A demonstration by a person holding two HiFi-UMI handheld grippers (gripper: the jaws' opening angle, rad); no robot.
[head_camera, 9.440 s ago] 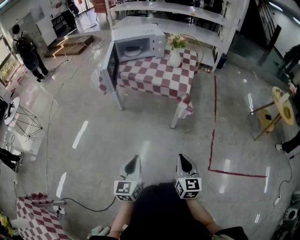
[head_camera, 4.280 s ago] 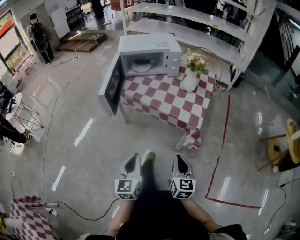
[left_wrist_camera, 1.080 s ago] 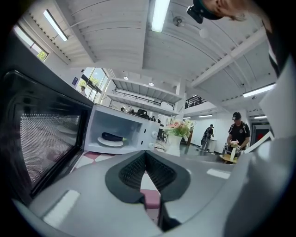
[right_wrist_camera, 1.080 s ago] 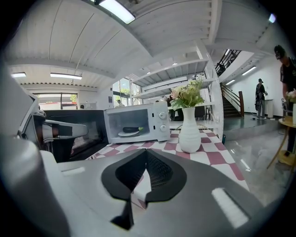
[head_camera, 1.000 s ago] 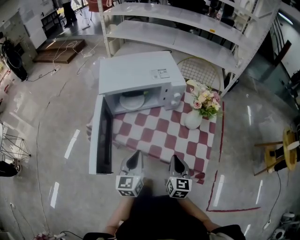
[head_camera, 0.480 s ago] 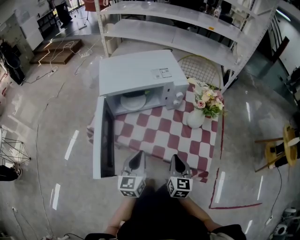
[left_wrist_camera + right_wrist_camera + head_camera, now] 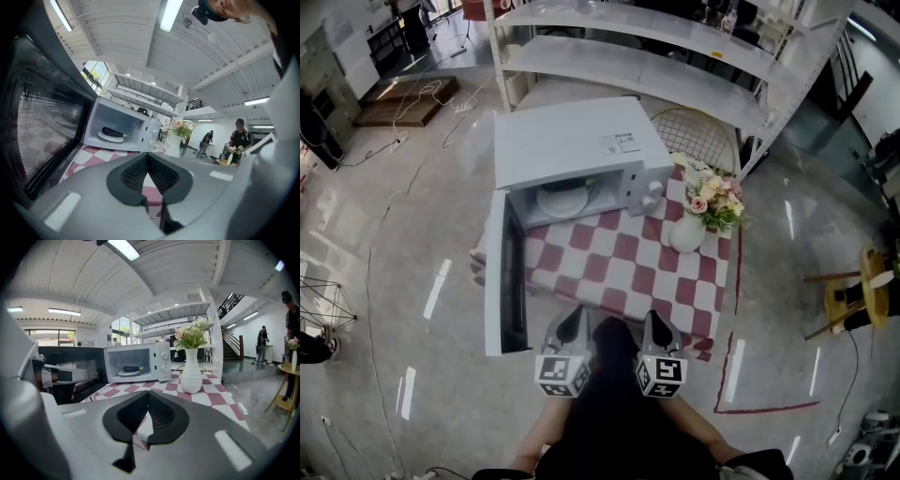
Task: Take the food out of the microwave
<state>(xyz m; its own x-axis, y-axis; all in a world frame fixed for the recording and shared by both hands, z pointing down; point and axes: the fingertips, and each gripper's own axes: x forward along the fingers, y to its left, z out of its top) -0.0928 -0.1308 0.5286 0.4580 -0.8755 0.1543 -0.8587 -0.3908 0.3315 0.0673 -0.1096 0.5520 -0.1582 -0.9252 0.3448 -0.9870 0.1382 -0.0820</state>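
A white microwave [image 7: 572, 150] stands on a red-and-white checkered table [image 7: 619, 272], its door [image 7: 502, 272] swung open to the left. Inside lies a white plate [image 7: 562, 199] with a dark eggplant [image 7: 114, 133] on it; the right gripper view shows the eggplant [image 7: 132, 369] too. My left gripper [image 7: 574, 321] and right gripper [image 7: 654, 324] hover side by side at the table's near edge, both shut and empty. In each gripper's own view the jaws meet with nothing between them, left gripper [image 7: 147, 159] and right gripper [image 7: 148, 398]. The microwave is still well ahead of both.
A white vase of flowers [image 7: 689, 230] stands on the table right of the microwave. White shelving [image 7: 656, 66] and a wire chair [image 7: 694, 136] lie behind. Red tape [image 7: 727, 375] marks the floor at right. A person [image 7: 239, 140] stands far off to the right.
Since the earliest frames the table and microwave have come much closer. Over the last second the view has barely shifted, and both grippers stay shut and side by side.
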